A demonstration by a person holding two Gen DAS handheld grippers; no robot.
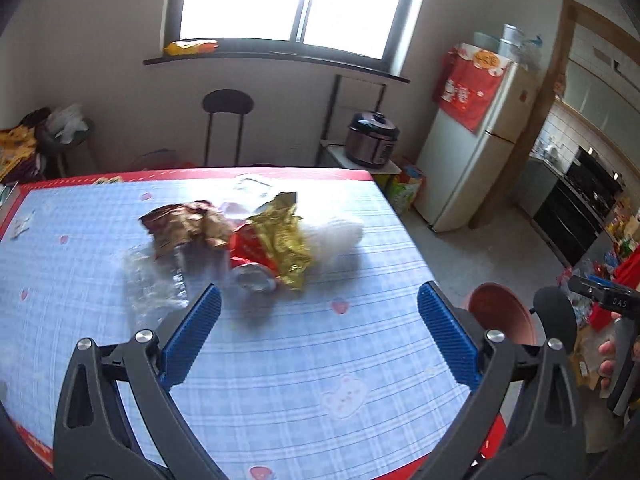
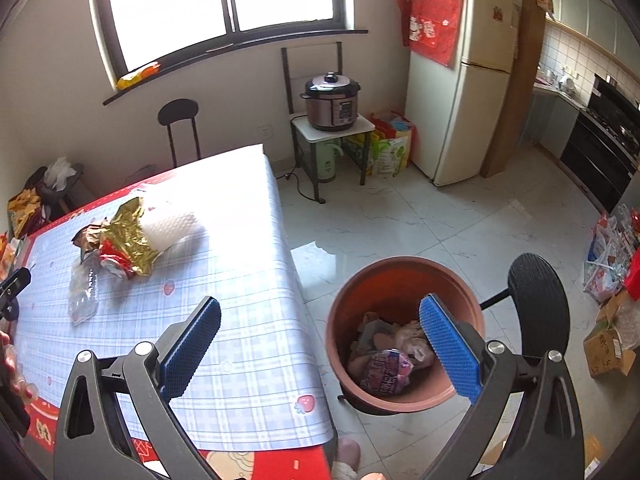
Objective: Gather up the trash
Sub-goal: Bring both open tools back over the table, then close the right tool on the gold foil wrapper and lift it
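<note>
While both sets of tongs gape wide w/ nothing between the pads, left gripper (image 1: 319, 312) hovers over the table (image 1: 280, 360), trash pile (image 1: 256, 236) at its 12 o'clock. Right gripper (image 2: 320, 326) hangs past the table edge, bin (image 2: 400, 276) w/ wrappers at 3 o'clock, pile at 10 o'clock.

Little can be read here. In the left wrist view, a black device (image 1: 604, 295) at the right edge carries white letters that look like "DAS" — the rest is cut off. The red cloth (image 2: 434, 24) draped over the fridge (image 2: 476, 92) bears a yellow sign with characters, too blurred to make out. A pink wrapper (image 2: 386, 370) lying in the brown bin (image 2: 344, 308) has printed lettering, also illegible. The red border (image 2: 44, 430) of the table's near left corner shows gold characters — unreadable.
</note>
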